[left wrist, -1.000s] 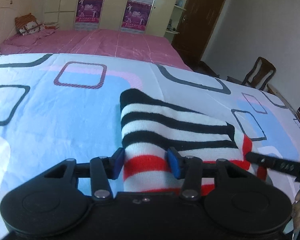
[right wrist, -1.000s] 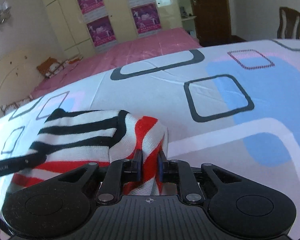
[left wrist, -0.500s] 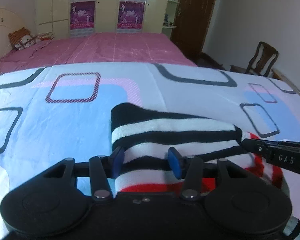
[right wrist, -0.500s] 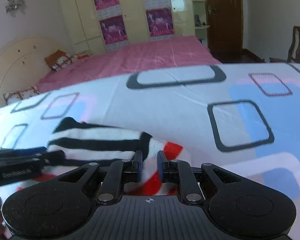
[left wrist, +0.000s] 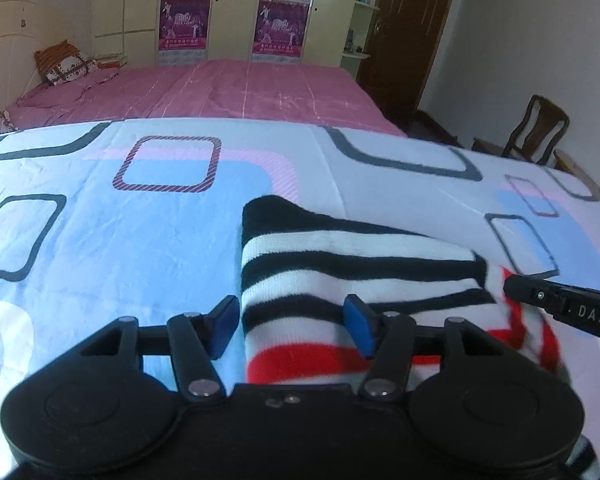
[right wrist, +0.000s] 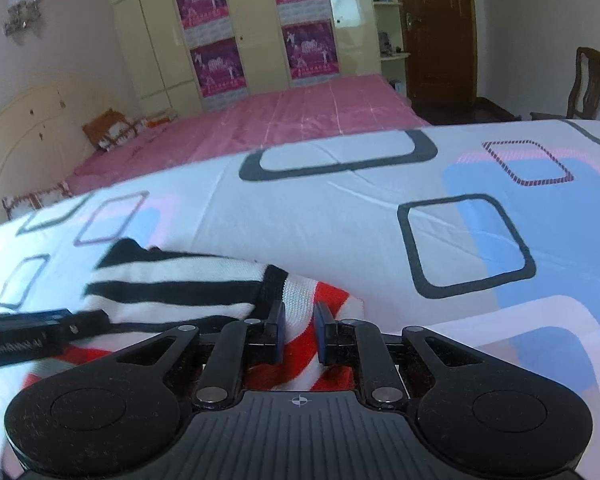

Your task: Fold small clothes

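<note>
A small knitted garment [left wrist: 340,256] with black, white and red stripes lies folded on the patterned sheet [left wrist: 100,264]. My left gripper [left wrist: 291,322] sits at its near left corner, and its jaws are opening. The left pad stands just clear of the cloth's edge and the right pad rests over the stripes, with the corner between them. In the right wrist view the garment [right wrist: 172,280] shows its red-striped end, and my right gripper [right wrist: 299,332] is shut on that fold. Each gripper's finger shows in the other view: the right gripper [left wrist: 560,308] and the left gripper [right wrist: 40,332].
The sheet with square outlines in black, blue and pink covers the near surface. Beyond it is a pink bed [left wrist: 228,92] with a cushion [left wrist: 64,64], a cream wardrobe [right wrist: 236,32] with posters, a brown door [left wrist: 412,32] and a wooden chair [left wrist: 536,128].
The left jaws have spread wider around the garment's corner. The red-striped fold in the right gripper has come down from standing up to lying low against the sheet.
</note>
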Tool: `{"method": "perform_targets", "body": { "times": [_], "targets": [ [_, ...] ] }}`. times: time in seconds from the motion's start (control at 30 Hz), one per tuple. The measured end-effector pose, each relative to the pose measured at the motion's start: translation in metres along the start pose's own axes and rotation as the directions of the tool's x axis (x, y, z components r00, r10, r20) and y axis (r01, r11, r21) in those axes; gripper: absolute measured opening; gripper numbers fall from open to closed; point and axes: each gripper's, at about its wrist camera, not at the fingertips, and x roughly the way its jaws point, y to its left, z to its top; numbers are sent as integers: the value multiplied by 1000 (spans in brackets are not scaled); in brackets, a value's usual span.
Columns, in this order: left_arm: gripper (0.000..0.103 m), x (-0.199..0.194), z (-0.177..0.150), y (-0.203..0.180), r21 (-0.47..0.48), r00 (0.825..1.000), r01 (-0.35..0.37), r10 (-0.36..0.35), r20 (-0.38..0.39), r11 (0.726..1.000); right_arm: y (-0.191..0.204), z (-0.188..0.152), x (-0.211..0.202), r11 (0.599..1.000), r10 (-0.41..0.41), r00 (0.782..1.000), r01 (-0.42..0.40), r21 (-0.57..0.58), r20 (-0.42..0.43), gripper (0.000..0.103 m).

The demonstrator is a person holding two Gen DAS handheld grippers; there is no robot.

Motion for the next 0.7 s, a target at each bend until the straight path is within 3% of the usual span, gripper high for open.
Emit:
{"method": "perform_targets", "body": {
  "times": [0.37, 0.7],
  "targets": [
    [57, -56, -31, 2, 24, 999, 23, -23, 31, 999, 33, -35, -57, 991, 64, 998, -63, -116, 3, 15],
    [57, -57, -55, 4, 27, 1000, 19, -19, 16, 999, 35, -72, -55, 981, 4, 999, -13, -194, -48, 14]
  ]
}}
